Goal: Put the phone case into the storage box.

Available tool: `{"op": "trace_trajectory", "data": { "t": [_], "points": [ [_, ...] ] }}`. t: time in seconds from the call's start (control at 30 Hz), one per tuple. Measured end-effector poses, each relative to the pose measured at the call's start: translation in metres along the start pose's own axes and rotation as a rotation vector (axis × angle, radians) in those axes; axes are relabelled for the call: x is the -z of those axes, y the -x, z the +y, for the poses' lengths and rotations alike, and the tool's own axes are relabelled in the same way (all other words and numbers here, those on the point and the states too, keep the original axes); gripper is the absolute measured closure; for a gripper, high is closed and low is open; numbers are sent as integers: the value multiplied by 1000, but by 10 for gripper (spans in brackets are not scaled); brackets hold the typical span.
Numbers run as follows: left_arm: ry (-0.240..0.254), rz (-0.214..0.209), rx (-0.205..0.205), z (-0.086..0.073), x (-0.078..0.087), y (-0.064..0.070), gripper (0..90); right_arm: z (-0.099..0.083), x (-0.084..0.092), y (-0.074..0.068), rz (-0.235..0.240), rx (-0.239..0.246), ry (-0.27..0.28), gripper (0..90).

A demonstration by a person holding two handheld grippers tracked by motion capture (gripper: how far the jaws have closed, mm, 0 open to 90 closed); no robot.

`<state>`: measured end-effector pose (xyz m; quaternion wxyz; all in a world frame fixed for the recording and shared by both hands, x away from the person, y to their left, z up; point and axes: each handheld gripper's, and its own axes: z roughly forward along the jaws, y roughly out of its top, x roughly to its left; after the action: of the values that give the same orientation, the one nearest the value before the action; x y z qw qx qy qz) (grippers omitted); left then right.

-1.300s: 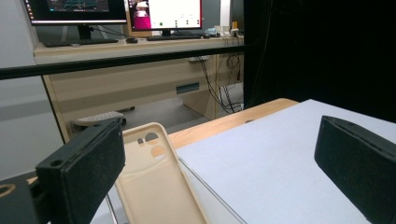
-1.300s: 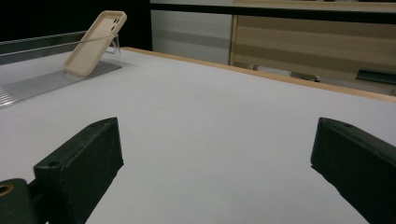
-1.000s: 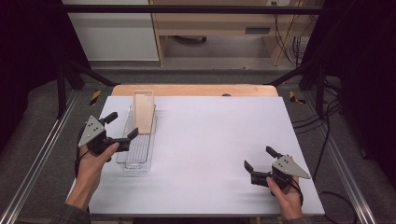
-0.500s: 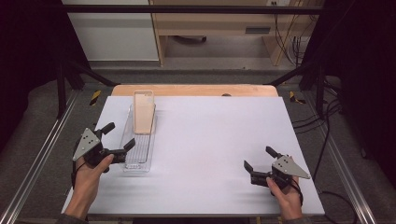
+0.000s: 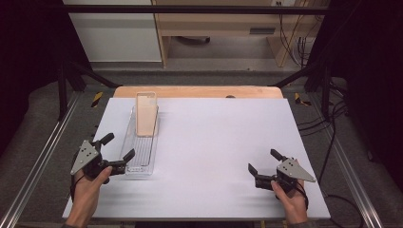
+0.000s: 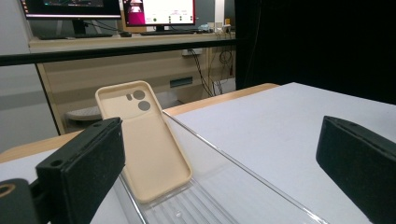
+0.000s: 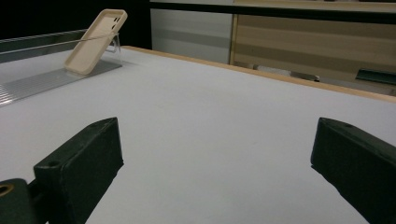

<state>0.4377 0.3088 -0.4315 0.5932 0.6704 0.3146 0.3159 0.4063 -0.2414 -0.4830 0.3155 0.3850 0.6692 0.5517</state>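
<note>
1. While both hands rested low at the near side of the white table (image 5: 214, 142), the left gripper (image 5: 116, 152) sat at the near left with its jaws spread apart, holding nothing.
2. Its jaws stood just at the near end of a long clear plastic tray (image 5: 141, 154) that ran away from the person along the left part of the table; whether a jaw touched the tray could not be told.
3. At the far end of that tray a beige phone case (image 5: 145, 114) leaned tilted back against the tray's raised end, its lower edge on the ribbed tray floor.
4. From the left gripper view, the phone case (image 6: 142, 140) showed its hollow inner side with camera cut-outs near the top, and the tray (image 6: 224, 186) stretched toward the camera between the two black jaws.
5. On the near right, the right gripper (image 5: 266, 164) was likewise spread wide and empty, over bare table and well apart from the tray.
6. From the right gripper view, the phone case (image 7: 95, 42) and tray (image 7: 42, 79) lay far off at the upper left.
7. Beyond the table's wooden far edge (image 5: 199, 91) stood a desk (image 5: 214, 28), and the left gripper view showed monitors (image 6: 159, 11) on it.
</note>
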Motion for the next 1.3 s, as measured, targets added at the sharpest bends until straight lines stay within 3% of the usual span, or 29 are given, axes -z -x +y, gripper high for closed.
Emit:
{"op": "trace_trajectory", "data": {
  "t": [0.57,1.3],
  "points": [
    [7,5,12,-12,13,3,10,0,0,0,2,2,1,23],
    [3,11,37,-29,16,7,9,1,1,0,4,4,4,23]
  ]
}}
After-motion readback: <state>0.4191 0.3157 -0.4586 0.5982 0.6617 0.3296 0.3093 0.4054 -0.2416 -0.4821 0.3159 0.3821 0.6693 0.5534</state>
